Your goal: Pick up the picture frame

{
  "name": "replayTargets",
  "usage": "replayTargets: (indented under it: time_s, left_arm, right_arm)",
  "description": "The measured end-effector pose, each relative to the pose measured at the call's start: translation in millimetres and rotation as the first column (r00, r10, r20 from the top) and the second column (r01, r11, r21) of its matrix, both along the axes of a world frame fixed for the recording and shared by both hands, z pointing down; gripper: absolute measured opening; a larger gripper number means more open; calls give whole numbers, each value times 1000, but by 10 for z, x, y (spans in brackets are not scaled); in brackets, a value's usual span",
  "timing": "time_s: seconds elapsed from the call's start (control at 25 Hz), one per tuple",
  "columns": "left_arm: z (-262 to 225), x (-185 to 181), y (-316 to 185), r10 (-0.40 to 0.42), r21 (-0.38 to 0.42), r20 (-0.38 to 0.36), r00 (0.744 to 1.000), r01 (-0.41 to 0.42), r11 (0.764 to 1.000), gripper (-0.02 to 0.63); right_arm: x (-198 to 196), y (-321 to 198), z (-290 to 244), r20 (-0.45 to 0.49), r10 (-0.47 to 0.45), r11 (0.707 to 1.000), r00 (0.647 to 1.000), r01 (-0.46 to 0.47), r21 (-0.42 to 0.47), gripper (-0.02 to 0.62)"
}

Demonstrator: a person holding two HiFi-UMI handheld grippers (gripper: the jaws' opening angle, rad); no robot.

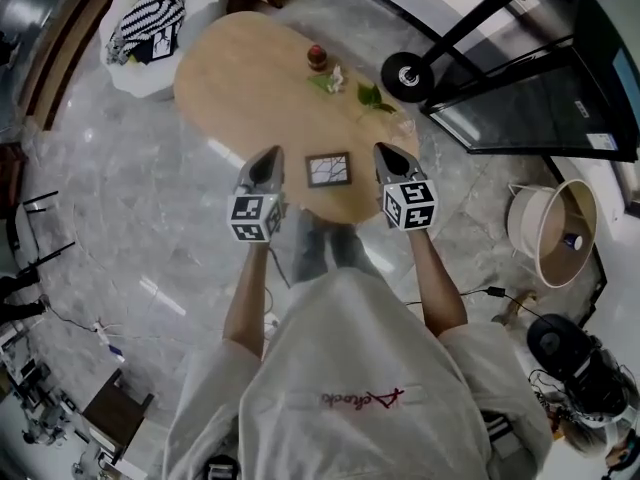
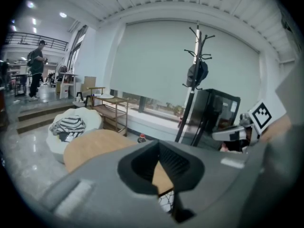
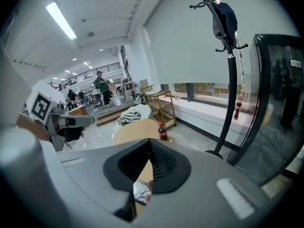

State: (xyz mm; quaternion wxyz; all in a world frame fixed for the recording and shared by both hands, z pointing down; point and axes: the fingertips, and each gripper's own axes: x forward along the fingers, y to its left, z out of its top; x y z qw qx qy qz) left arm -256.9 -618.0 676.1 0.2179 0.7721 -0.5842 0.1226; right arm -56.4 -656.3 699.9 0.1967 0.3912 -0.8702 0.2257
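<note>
A small dark picture frame with a white cracked pattern lies flat near the front edge of the oval wooden table. My left gripper hovers just left of the frame and my right gripper just right of it. Both are shut and hold nothing. In the left gripper view the shut jaws hide most of the frame, which peeks out below them. In the right gripper view a corner of the frame shows under the shut jaws.
A red-capped bottle, a small white object and green leaves stand at the table's far side. A white chair with a striped cushion is at far left. A coat rack base and a black cabinet stand at right.
</note>
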Motion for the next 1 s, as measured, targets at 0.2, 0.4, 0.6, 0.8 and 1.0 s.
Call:
replayTargets:
  time_s: [0.2, 0.4, 0.6, 0.8, 1.0]
  left_arm:
    - [360, 42, 86, 11, -43, -9, 1000, -12, 999, 2]
    - [661, 67, 200, 6, -92, -28, 1000, -9, 996, 2]
    - [981, 59, 248, 0, -117, -49, 999, -6, 993, 2]
    - [1319, 56, 320, -17, -155, -67, 998, 7, 988, 2]
    - [1642, 60, 413, -27, -192, -80, 996, 11, 981, 2]
  right_arm:
    - [10, 88, 277, -15, -1, 1000, 1000, 1, -29, 5]
    - [10, 168, 528, -31, -7, 998, 1000, 5, -64, 5]
    - [-20, 231, 826, -43, -10, 995, 999, 6, -98, 5]
    - [-23, 312, 1151, -49, -4, 990, 999, -3, -141, 5]
    - [-32, 420, 1511, -55, -1, 983, 999, -9, -184, 5]
